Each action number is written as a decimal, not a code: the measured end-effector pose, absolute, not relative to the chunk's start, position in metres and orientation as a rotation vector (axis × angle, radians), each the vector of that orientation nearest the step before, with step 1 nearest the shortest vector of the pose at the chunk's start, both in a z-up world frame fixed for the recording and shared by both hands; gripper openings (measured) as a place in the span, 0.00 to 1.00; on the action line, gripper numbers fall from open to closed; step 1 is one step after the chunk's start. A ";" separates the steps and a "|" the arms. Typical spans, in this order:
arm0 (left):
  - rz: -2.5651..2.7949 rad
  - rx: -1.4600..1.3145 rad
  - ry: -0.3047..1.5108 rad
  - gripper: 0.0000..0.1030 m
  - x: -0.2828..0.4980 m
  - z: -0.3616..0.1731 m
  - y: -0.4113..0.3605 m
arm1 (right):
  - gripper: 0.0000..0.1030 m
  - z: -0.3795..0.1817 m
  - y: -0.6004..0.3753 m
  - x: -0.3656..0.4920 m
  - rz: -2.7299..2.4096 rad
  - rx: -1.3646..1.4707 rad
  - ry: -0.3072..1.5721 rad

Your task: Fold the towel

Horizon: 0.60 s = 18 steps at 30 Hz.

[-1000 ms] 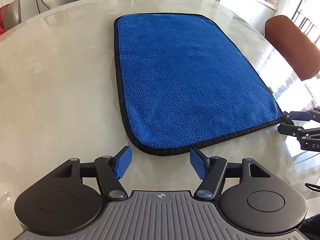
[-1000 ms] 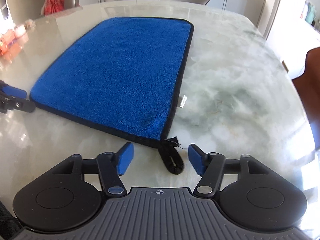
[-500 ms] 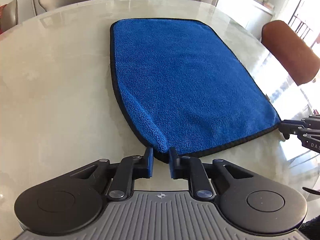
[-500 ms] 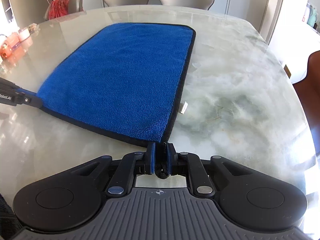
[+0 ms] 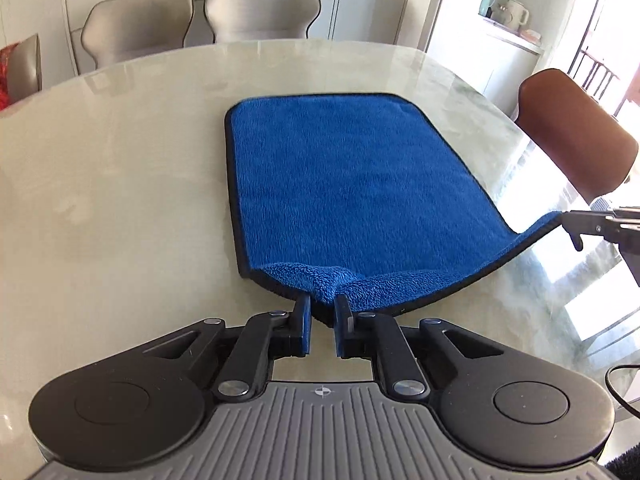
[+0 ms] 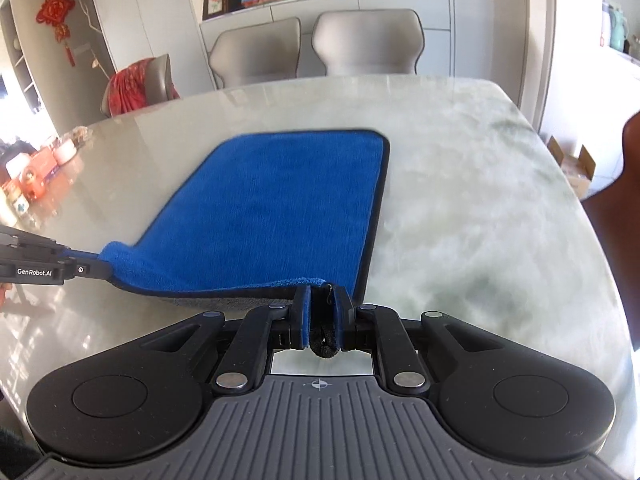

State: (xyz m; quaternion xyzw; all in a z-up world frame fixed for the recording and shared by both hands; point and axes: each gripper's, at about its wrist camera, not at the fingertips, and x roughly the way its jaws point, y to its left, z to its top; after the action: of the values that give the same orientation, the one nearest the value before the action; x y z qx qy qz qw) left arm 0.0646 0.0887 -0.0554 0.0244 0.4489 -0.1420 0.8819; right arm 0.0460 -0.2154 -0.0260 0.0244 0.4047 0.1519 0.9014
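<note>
A second ago both my grippers stood wide open over a blue towel [image 5: 344, 184] lying flat on the marble table [image 5: 120, 184]. The jaws have since been closing; by the half-second mark both had pinched the near corners. Now my left gripper [image 5: 322, 310] is clamped on the near left corner, terry bunched between the blue pads [image 5: 305, 326]. My right gripper [image 6: 323, 312] is clamped on the near right corner, with the black hanging loop [image 6: 323, 344] dangling between its fingers. The near edge, flat before, now hangs in a sagging curve off the table, while the far half lies flat toward 12 o'clock.

From the left wrist camera I see the right gripper at 3 o'clock, holding its corner up, with a brown chair [image 5: 576, 136] behind it toward 2 o'clock. That view also shows the fold of pile gathered at my left pads.

The right wrist camera shows what the left one misses: the grey underside [image 6: 224, 302] of the lifted edge, the left gripper at 9 o'clock, cluttered jars [image 6: 36, 168] at 10 o'clock, and two grey chairs [image 6: 364, 44] at 12 o'clock.
</note>
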 end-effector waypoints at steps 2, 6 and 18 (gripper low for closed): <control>-0.291 0.060 0.921 0.10 0.074 -0.050 0.089 | 0.12 -0.023 -0.216 0.058 0.321 0.051 0.827; -0.286 0.090 0.901 0.10 0.101 -0.040 0.086 | 0.12 -0.022 -0.216 0.088 0.328 0.052 0.817; -0.254 0.149 0.891 0.10 0.193 -0.030 0.078 | 0.12 -0.022 -0.211 0.204 0.346 0.019 0.785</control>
State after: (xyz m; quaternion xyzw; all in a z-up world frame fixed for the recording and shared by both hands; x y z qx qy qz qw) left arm 0.1935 0.0781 -0.0303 0.0718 0.4292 -0.1223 0.8920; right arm 0.2036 -0.2114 -0.0219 0.0090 0.3807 0.1678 0.9093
